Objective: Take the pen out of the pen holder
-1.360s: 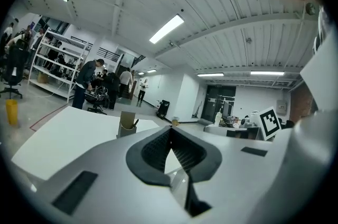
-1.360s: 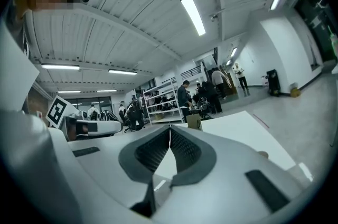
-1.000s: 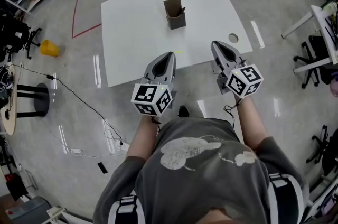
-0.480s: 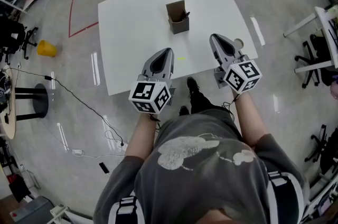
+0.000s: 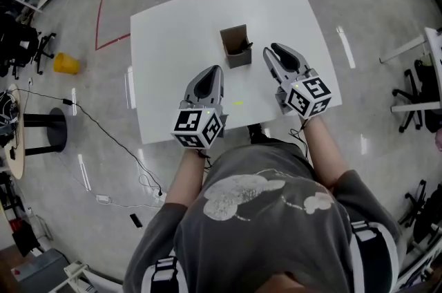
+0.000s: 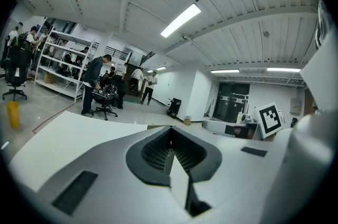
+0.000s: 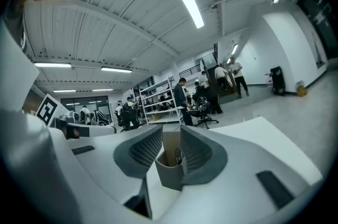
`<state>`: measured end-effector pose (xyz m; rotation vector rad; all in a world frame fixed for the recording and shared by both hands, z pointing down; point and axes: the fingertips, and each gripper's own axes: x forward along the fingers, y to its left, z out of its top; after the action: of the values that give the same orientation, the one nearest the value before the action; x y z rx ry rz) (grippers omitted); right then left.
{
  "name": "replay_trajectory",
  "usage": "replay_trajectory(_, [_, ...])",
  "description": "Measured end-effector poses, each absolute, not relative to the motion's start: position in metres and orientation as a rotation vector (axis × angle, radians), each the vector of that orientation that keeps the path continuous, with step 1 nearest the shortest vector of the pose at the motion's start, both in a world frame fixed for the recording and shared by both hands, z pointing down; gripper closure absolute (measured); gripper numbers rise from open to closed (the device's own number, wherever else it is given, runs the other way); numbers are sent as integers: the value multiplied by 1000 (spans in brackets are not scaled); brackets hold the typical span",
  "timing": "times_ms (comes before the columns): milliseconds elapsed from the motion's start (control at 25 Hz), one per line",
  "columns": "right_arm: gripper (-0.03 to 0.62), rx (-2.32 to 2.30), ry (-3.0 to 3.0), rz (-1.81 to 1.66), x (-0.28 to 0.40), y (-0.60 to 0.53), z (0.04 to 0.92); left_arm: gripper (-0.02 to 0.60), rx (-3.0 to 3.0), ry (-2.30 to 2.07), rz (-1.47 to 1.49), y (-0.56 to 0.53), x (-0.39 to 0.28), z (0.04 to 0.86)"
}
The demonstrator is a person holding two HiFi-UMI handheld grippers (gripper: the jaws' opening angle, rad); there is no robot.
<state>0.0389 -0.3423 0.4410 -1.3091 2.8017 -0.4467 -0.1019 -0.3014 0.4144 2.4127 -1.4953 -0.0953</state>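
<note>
One white table, bearing one brown pen holder, upright, with one dark pen inside. Two grippers above the table's near half: left gripper with jaws together, empty; right gripper just right of the holder, jaws opening, clamping nothing, touching nothing.

A white table fills the upper middle of my view. At left, a yellow container sits on the floor near red tape.
</note>
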Motion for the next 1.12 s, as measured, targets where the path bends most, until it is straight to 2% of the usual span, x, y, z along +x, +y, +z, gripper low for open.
replay_trajectory(120, [499,-1241,2812,-487,35,-362,449,574,2394,-1506,-78,-322,-101,421])
replay_trajectory(360, [422,-1088,2996,-458,12,-381,468,574,2355,-1527,-30,-351,-97,435])
replay_trajectory(1120, [424,-854,3260,-450,-19,-393,521,574,2302,-1534,40,-383,-82,461])
